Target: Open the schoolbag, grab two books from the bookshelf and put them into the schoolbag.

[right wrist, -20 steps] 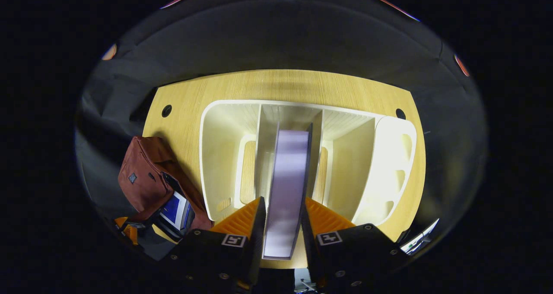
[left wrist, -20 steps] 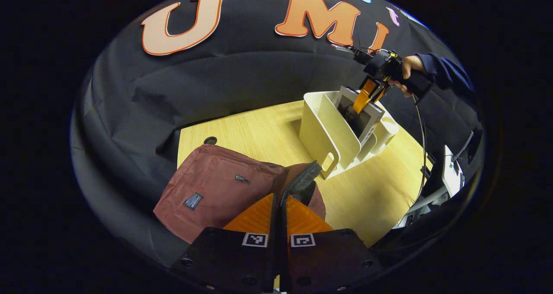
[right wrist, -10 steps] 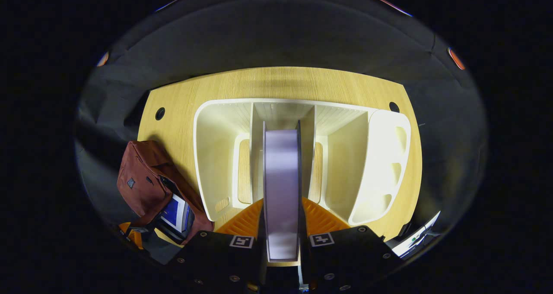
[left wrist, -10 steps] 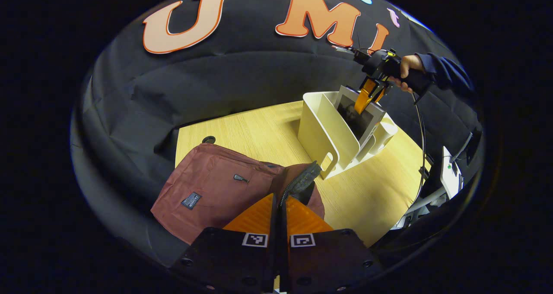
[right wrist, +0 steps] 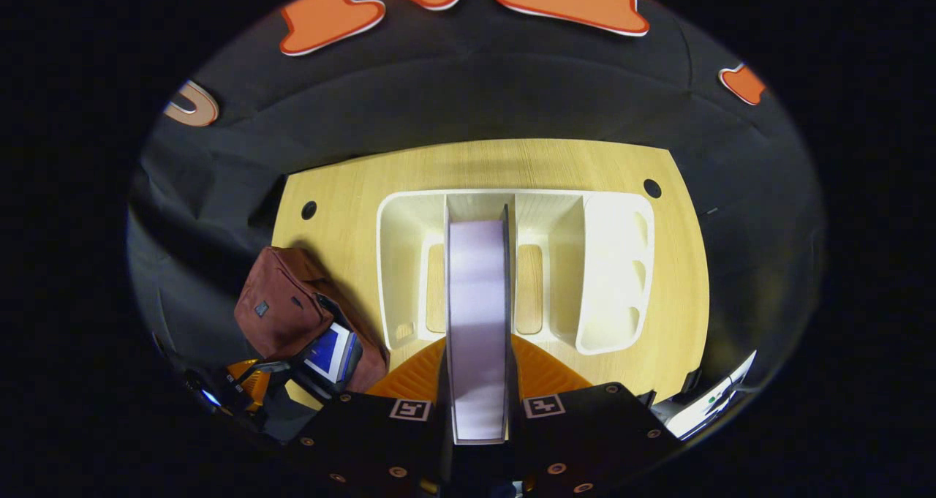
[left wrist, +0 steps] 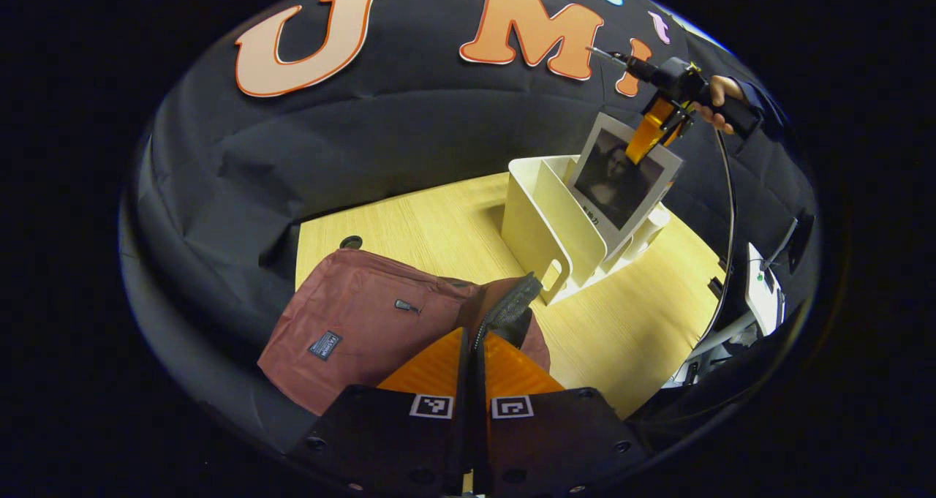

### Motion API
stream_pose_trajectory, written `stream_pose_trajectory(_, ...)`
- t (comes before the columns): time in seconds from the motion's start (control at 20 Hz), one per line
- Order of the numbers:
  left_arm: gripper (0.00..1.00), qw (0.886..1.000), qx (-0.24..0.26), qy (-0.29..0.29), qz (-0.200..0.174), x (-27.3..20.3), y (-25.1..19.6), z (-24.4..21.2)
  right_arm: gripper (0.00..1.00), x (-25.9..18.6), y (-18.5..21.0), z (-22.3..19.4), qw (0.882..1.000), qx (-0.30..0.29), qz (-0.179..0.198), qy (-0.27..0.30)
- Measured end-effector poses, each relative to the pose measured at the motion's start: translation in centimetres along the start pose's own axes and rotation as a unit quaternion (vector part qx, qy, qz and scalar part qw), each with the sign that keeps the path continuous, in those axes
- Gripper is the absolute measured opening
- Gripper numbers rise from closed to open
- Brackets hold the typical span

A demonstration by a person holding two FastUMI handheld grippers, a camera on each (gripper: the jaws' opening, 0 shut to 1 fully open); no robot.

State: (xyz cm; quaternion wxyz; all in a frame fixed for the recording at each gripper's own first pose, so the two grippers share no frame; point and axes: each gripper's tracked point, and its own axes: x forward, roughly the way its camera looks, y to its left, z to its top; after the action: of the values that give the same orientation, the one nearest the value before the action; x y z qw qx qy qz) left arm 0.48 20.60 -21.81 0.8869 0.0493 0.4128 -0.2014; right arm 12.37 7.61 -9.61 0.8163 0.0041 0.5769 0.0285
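The table is light wood with a straight grain, set against black cloth. Two round dark holes sit near its far corners, one at each side. A cream bookshelf stands on it, near the far edge. A maroon schoolbag lies on the table left of the bookshelf, close beside it, its far end overhanging the table's left edge.
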Motion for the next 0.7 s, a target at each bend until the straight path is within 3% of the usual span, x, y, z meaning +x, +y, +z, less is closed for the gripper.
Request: stream_pose_trajectory(0.7, 0.05, 0.999, 0.039, -0.008, 0.019, -1.8, 0.8, 1.8, 0.3, -10.0, 1.2, -4.0, 0.995, 0.012, 0.074, -0.067)
